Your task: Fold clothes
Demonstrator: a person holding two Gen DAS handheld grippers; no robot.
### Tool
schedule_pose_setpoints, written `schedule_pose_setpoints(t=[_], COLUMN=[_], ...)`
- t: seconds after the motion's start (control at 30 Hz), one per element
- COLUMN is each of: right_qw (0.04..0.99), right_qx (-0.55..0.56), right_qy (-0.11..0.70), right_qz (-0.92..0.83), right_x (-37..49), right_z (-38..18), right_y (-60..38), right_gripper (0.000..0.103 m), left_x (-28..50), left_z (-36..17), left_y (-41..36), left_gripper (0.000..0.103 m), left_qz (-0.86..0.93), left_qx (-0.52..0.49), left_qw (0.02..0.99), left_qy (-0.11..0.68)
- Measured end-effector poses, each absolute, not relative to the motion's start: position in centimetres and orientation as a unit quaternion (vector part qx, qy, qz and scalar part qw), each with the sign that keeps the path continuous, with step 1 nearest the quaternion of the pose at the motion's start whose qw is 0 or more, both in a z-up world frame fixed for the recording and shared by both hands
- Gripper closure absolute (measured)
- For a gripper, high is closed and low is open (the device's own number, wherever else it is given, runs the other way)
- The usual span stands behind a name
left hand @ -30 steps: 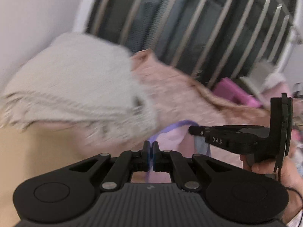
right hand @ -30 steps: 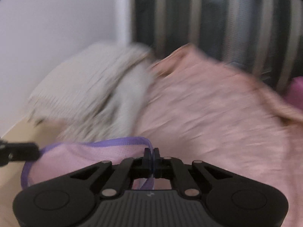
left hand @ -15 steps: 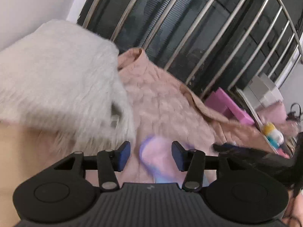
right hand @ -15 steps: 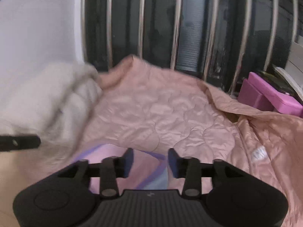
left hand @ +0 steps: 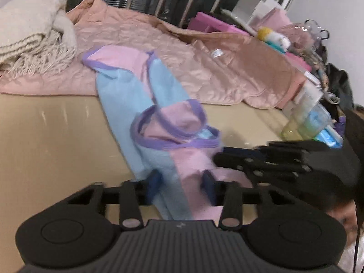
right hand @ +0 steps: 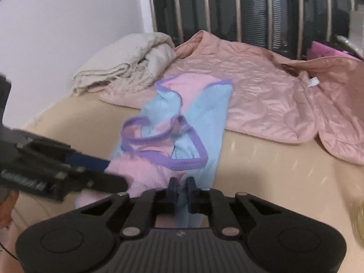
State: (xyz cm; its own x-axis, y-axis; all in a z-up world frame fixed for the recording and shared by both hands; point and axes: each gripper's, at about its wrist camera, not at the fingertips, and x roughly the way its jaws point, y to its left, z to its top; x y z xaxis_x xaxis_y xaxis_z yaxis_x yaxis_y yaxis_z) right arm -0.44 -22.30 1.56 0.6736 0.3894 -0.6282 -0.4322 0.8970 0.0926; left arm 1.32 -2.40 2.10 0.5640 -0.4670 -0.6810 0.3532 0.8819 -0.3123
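Note:
A pink and blue garment [left hand: 141,104] with purple trim lies stretched out on the tan surface [left hand: 56,141], its far end resting on a pink quilt. My left gripper [left hand: 182,187] is at its near end; the jaws are closing with the cloth between them, the pads still apart from it. The right gripper [left hand: 227,157] shows blurred just to its right. In the right wrist view the garment [right hand: 204,113] runs away from my right gripper [right hand: 182,186], whose jaws are closing and pinch the blue near edge. The left gripper [right hand: 113,173] reaches in from the left.
A pink quilt [left hand: 204,52] and a cream fringed throw [left hand: 29,34] lie at the far side, below a barred window [right hand: 250,11]. Pink boxes [left hand: 211,22], plastic containers [left hand: 307,118] and other clutter crowd the right edge. Part of a person shows at the lower right.
Both grippers let go of the garment's purple-trimmed end near the quilt. They pulled back and down to its near end, and their jaws have narrowed again.

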Motion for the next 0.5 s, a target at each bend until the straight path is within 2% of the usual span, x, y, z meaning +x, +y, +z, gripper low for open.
schedule_pose_setpoints(t=[0.07,0.23,0.33,0.4,0.47,0.5], right_qw=[0.922,0.912,0.901,0.905,0.916,0.918], right_qx=[-0.026,-0.012,0.011,0.031,0.037,0.027], right_qy=[0.325,0.34,0.349,0.327,0.29,0.279], right_qz=[0.208,0.23,0.259,0.272,0.276,0.28], right_x=[-2.1,-8.5,-11.5,-11.5,-10.1,-8.5], right_z=[1.3,1.6,2.8,4.5,6.5,7.1], right_y=[-22.0,-21.8,-22.7,-23.8,-24.5,-24.2], right_gripper=[0.095,0.095,0.093,0.091,0.077,0.075], left_x=[0.2,-6.6,-8.5,-7.8,-7.1,-6.8], left_z=[2.0,2.5,3.3,4.2,4.6,4.7], left_y=[-1.9,-0.8,1.1,2.4,2.7,2.7], left_gripper=[0.085,0.085,0.08,0.067,0.064,0.064], left_qz=[-0.236,-0.271,-0.277,-0.256,-0.239,-0.233], left_qx=[-0.073,-0.063,-0.104,-0.115,-0.112,-0.111], left_qw=[0.877,0.855,0.848,0.866,0.878,0.882], left_qy=[0.412,0.437,0.439,0.414,0.399,0.394])
